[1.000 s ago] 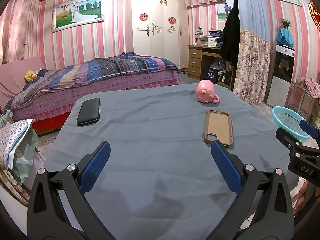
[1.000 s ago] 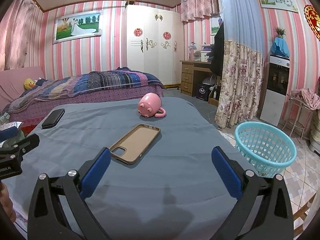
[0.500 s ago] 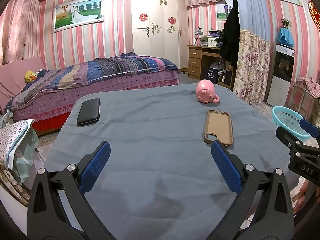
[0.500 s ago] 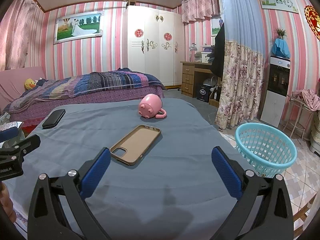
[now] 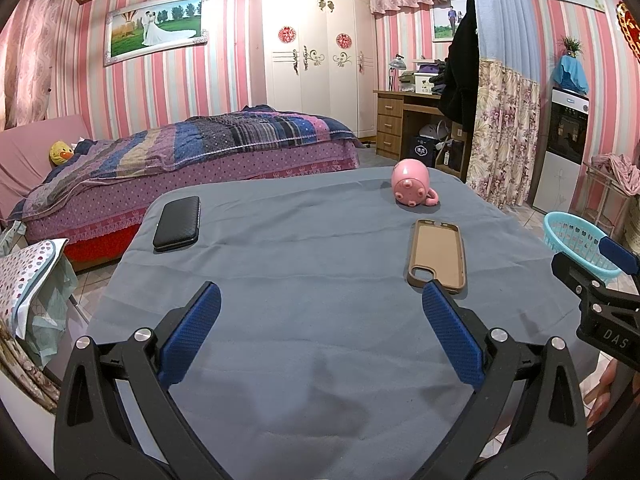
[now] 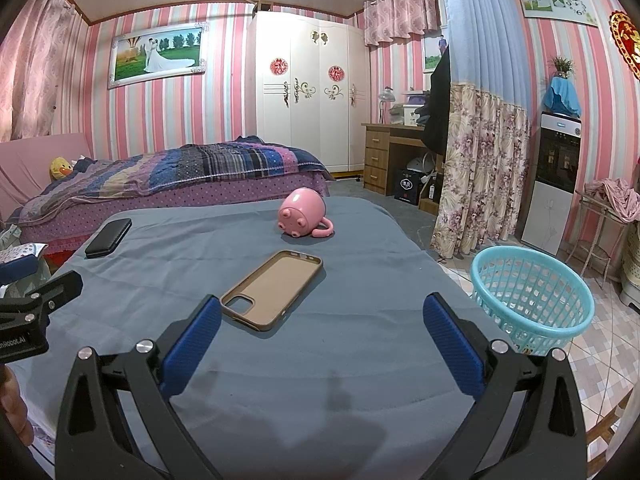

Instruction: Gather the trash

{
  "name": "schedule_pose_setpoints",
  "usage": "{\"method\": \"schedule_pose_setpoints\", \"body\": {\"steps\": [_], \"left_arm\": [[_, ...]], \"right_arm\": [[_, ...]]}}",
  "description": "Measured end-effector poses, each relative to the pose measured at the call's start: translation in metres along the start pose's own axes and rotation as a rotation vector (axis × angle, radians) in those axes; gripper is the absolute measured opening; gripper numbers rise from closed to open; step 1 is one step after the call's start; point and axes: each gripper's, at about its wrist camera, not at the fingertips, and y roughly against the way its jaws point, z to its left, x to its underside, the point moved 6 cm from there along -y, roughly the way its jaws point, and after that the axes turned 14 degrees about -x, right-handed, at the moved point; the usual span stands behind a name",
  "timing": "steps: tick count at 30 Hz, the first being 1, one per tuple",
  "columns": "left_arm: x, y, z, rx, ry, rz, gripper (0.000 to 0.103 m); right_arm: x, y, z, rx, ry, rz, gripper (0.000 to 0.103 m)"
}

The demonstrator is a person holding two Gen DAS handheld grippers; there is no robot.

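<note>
Holding both tools spread wide, we grip nothing: the left tool (image 5: 320,344) hangs over the near part of the grey-blue cloth on the desk (image 5: 320,248), its blue pads (image 5: 191,338) apart and touching no object, and the right tool (image 6: 320,344) does the same further to the right, jaws fully released above the cloth.

Three things lie on the desk. A tan phone case (image 6: 273,289) lies open side up, camera cutout toward us; in the left view its near end sits just beyond the left tool's right pad, though we cannot tell whether they touch or merely overlap in the view. A pink pig-shaped mug (image 6: 301,213) lies on its side beyond the case, handle toward the right. A black wallet-like case (image 5: 177,227) rests flat near the far left corner, well apart from the other two. Which of these counts as trash we cannot say from these views.

A turquoise plastic basket (image 6: 532,300) stands on the tiled floor just to the right of the desk, and nothing is visible inside it.

Compared with a second ago, nothing on the desk has shifted; both tools stay at the same spread and almost the same place, with only a very slight drift in the right view.
</note>
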Motion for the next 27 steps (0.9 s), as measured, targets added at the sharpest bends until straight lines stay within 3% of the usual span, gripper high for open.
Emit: {"method": "schedule_pose_setpoints", "body": {"steps": [27], "left_arm": [[0.0006, -0.0001, -0.0002, 0.0, 0.001, -0.003, 0.097]], "right_arm": [[-0.0018, -0.0027, 0.0016, 0.004, 0.006, -0.006, 0.099]]}}
